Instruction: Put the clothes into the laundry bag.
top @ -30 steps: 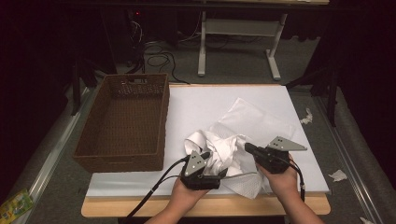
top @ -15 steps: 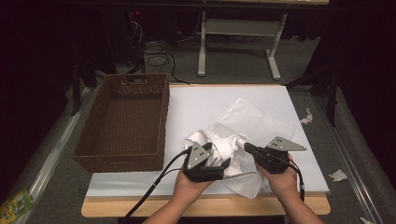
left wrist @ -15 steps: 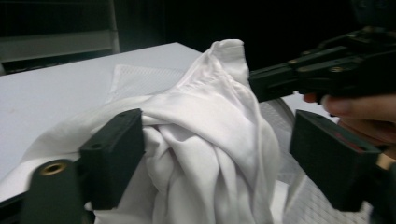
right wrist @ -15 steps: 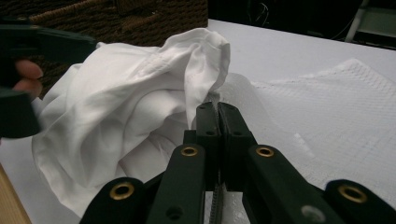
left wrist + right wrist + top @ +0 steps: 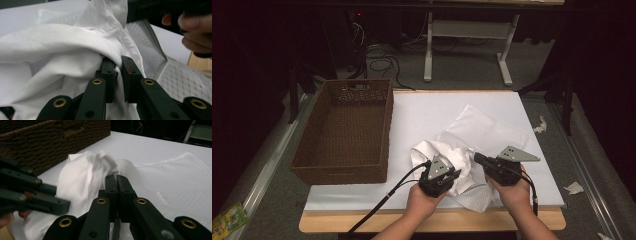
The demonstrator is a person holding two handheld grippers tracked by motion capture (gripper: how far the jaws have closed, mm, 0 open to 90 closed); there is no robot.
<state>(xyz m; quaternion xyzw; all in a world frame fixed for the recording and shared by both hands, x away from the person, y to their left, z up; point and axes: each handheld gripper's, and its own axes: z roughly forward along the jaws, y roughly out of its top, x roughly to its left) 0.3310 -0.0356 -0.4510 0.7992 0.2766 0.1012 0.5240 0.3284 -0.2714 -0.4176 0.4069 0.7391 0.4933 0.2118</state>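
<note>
While the right gripper (image 5: 478, 159) pinched the mesh bag (image 5: 492, 131), the left gripper (image 5: 451, 176) had just been closing onto the white shirt (image 5: 62, 50), apparently needing stuffing next.

From my remote seat, the white shirt (image 5: 447, 157) is partly covered by both grippers; a fold blurs in the right gripper view. The mesh bag (image 5: 484, 132) runs under it. The basket (image 5: 50, 140) is cropped at the frame's edge.
</note>
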